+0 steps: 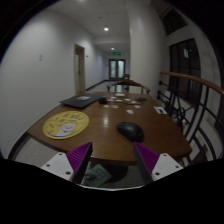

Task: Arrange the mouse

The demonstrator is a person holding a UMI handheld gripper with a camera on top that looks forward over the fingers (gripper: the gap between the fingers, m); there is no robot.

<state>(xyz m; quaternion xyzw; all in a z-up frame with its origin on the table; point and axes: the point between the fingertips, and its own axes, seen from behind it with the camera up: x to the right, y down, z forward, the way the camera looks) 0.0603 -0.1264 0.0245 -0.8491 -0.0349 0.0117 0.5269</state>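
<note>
Beyond open gripper (112, 160), mouse (130, 130).

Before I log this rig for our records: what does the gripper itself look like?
The gripper shows two fingers, each with a white outer body and a magenta, wedge-shaped pad on its inner face. No cables or markings are visible on them, and no hand or sleeve shows.

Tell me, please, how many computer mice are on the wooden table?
1. The black mouse lies on the table just beyond the open tongs, right of the round yellow mat. Far clutter could hide others.
</note>
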